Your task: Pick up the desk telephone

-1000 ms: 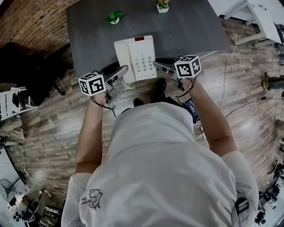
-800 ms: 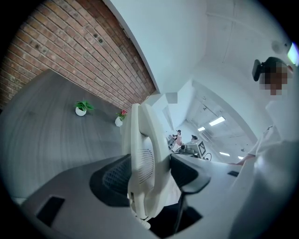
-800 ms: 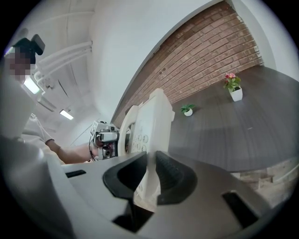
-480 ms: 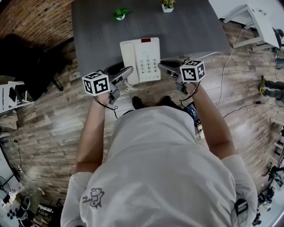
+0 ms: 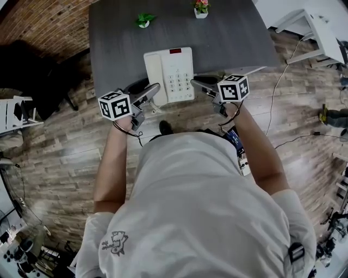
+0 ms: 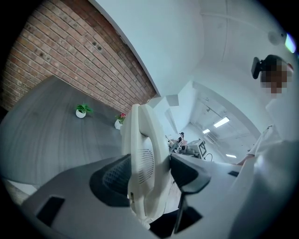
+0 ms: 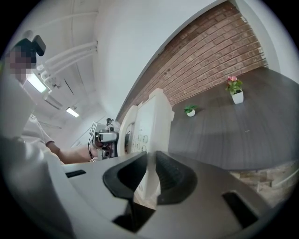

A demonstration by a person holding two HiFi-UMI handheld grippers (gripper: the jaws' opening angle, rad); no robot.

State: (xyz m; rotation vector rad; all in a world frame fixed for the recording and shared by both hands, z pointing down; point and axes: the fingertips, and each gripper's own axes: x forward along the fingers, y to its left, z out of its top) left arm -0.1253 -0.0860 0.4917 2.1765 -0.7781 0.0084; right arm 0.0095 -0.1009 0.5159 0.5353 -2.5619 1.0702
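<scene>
The white desk telephone (image 5: 168, 73) with its keypad up hangs over the near edge of the grey table (image 5: 234, 38), held from both sides. My left gripper (image 5: 152, 89) is shut on the phone's left side, where the handset lies; in the left gripper view the phone's white body (image 6: 142, 158) fills the gap between the pads of that gripper (image 6: 149, 175). My right gripper (image 5: 197, 83) is shut on the phone's right edge; in the right gripper view the thin white edge (image 7: 152, 121) is pinched by that gripper (image 7: 150, 177). The coiled cord (image 5: 156, 104) dangles below.
Two small potted plants (image 5: 142, 20) (image 5: 200, 7) stand at the table's far side. A dark chair (image 5: 38, 81) is at the left, white furniture (image 5: 318, 21) at the right, and cables (image 5: 283, 70) lie on the wooden floor. A brick wall runs behind the table.
Both grippers, still shut on the telephone, have carried it a little up and toward the person, away from the plants.
</scene>
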